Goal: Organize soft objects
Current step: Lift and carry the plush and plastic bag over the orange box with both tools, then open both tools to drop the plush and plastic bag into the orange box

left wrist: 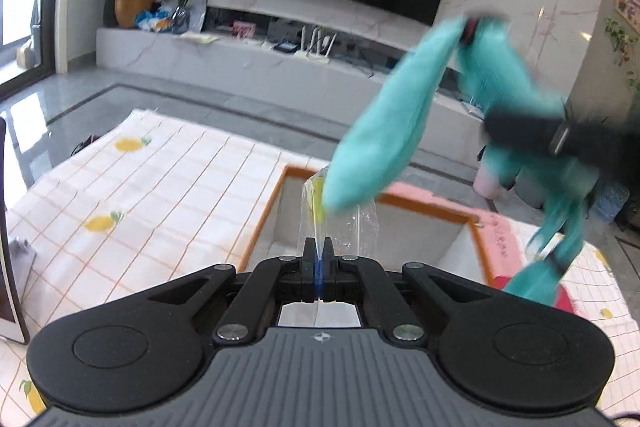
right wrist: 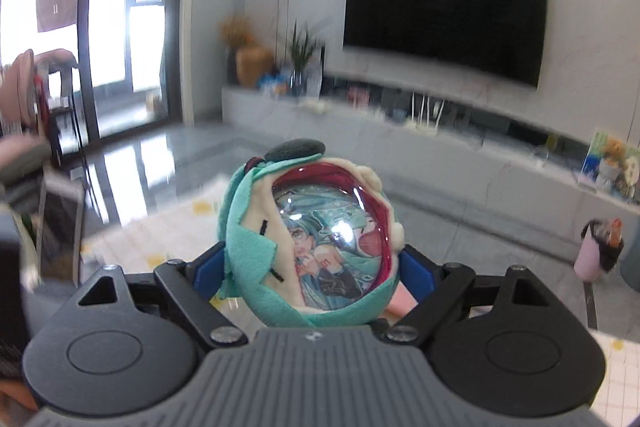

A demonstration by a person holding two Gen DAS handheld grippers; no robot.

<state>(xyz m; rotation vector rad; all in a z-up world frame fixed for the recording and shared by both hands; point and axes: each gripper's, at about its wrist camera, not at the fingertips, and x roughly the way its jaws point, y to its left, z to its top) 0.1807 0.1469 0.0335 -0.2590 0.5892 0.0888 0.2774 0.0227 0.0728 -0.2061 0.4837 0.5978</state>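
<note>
Left gripper [left wrist: 319, 259]: jaws fully closed, pinching a thin clear bag [left wrist: 340, 223] between the pads; fingers point forward and downward, over the near wall of the box [left wrist: 272, 211]. Right gripper [right wrist: 310, 267]: jaws spread wide, blue pads [right wrist: 208, 267] pressed on either side of a round teal plush [right wrist: 308, 239], held clear above the box, to its right.

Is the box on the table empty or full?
Looks empty: the box's visible inner walls and floor are bare, though the bag hides part.
</note>
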